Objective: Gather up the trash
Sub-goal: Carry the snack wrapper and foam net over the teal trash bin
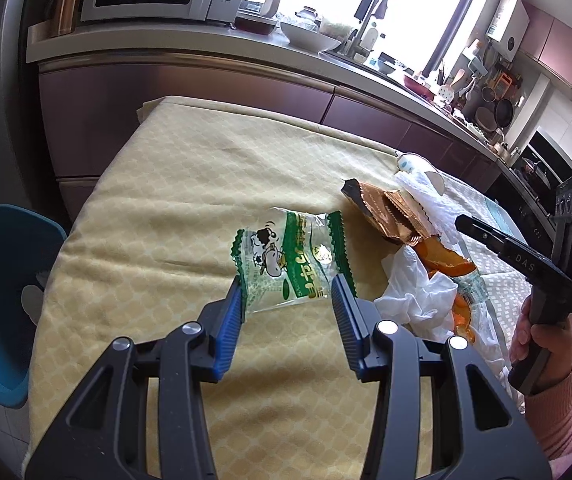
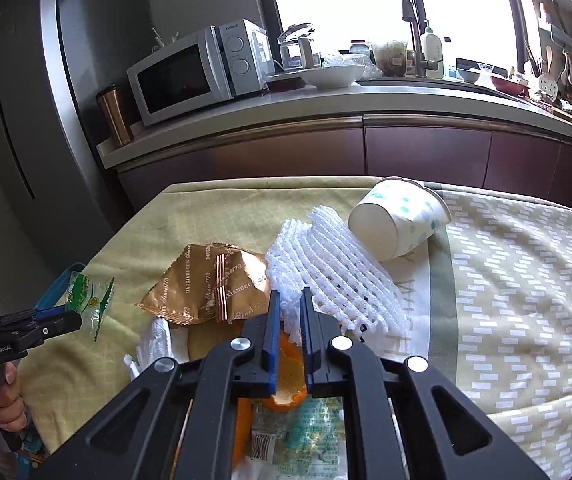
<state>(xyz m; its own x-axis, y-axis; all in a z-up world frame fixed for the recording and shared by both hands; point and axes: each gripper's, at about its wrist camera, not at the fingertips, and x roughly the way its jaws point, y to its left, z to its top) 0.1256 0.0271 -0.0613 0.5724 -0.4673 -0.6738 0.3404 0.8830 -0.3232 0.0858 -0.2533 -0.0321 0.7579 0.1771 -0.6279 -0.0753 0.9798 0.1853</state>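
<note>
Left hand-held gripper [image 1: 286, 292] clamping green wrapper [image 1: 282, 264], right hand-held gripper [image 2: 289, 300] pinching foam net [image 2: 338, 276] (white).

Pale yellow lattice-patterned cloth [image 1: 174, 208] on the desk, green-and-clear cartoon dog snack wrapper [image 1: 286, 264], shiny copper foil wrapper [image 2: 210, 288], white foam net [image 2: 334, 268], teal-dotted white paper cup [image 2: 402, 216], blue plastic bin [image 1: 2, 292].

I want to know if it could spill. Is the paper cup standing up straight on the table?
No, the paper cup lies tipped on its side on the cloth-covered table, its white bottom facing the camera, beside the white foam net.
</note>
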